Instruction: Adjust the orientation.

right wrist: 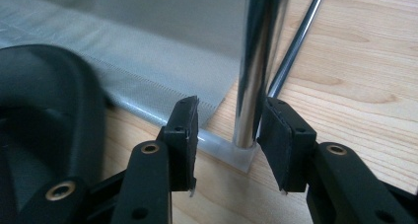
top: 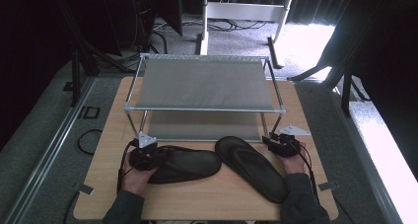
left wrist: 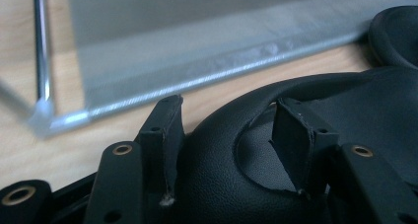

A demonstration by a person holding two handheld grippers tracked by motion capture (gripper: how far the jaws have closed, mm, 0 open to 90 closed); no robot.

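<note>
One marking was readable: on the dark floor strip [top: 74, 116] left of the table [top: 207, 197], white outlined letters [top: 88, 112] read roughly "ID", seen from the high view. Nothing else carried legible text: no brand showed on the black slippers [top: 192, 164], nor on the metal rack [top: 204, 83], and both gripper views offered no lettering or numbers at all.
</note>
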